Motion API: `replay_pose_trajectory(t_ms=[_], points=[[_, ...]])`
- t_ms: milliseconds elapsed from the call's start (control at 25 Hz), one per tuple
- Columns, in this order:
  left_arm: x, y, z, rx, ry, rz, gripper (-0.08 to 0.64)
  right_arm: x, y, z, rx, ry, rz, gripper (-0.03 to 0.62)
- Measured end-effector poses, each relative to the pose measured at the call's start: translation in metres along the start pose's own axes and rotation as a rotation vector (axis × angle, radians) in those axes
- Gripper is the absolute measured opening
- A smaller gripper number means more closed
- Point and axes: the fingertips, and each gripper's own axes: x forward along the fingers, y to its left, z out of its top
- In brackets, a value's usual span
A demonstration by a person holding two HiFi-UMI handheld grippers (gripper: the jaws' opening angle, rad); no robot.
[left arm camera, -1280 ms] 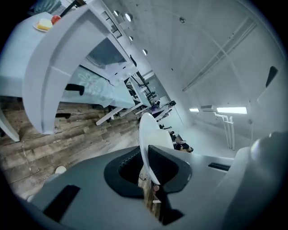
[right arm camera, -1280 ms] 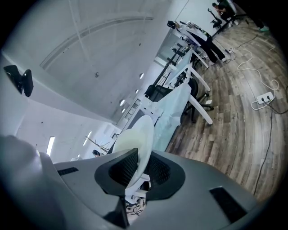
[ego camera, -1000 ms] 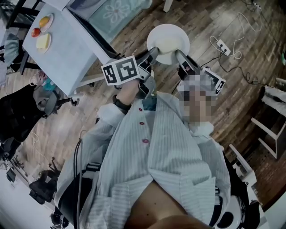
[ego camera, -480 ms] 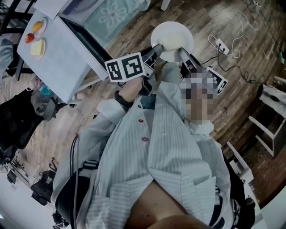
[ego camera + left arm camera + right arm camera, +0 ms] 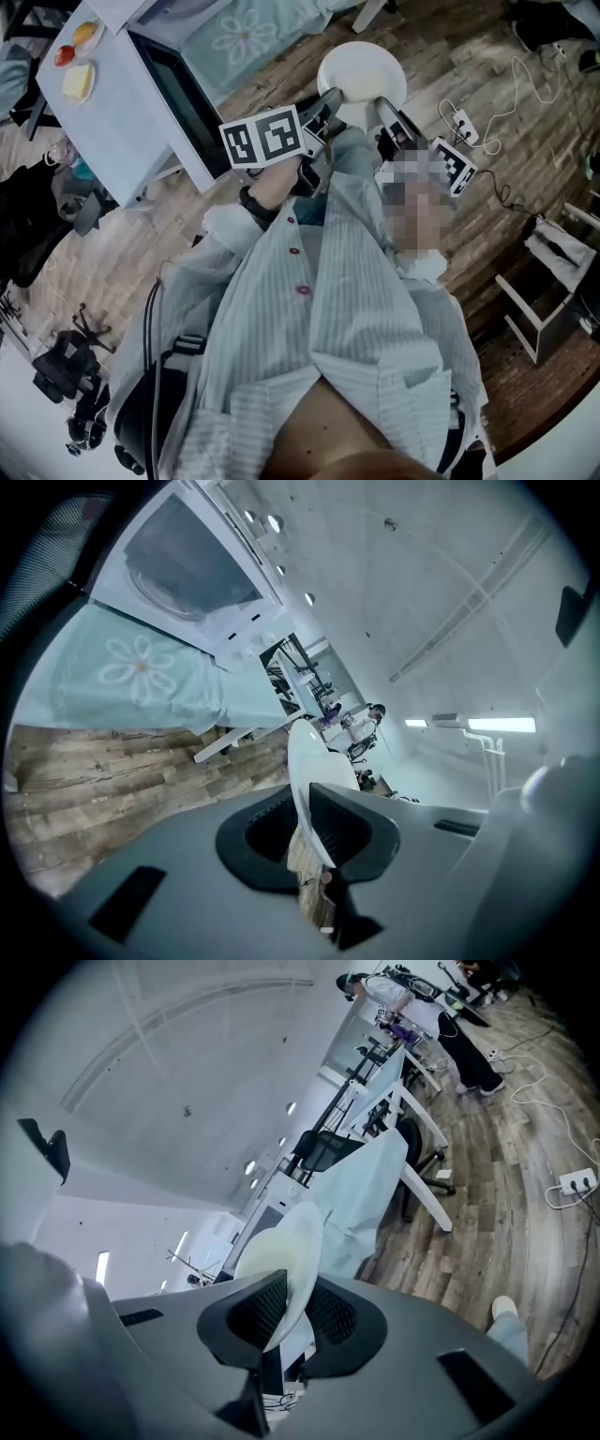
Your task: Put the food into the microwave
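Currently the plate (image 5: 364, 58) of pale food (image 5: 265, 1252) is hanging above the floor (image 5: 441, 37), left gripper (image 5: 330, 97) and right gripper (image 5: 382, 105) clamping opposite rims, well apart from the microwave (image 5: 141, 112); approach and loading are remaining.

Two tongs (image 5: 314, 822) (image 5: 286, 1312), one plate (image 5: 361, 67), one microwave (image 5: 122, 122), one power strip (image 5: 462, 120).
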Motion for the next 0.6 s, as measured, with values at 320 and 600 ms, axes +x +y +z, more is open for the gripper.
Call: replay_pose_trajectory(t_ms=[320,600], points=[[0.04,-0.001,0.047,-0.045,-0.135,0.058,0.032,0.04,-0.018,0.055,-0.014,0.116,0.073,0.064],[0.066,-0.005,0.075,-0.089,-0.263,0.121,0.032,0.068,-0.022,0.096,-0.057,0.247,0.174,0.064]])
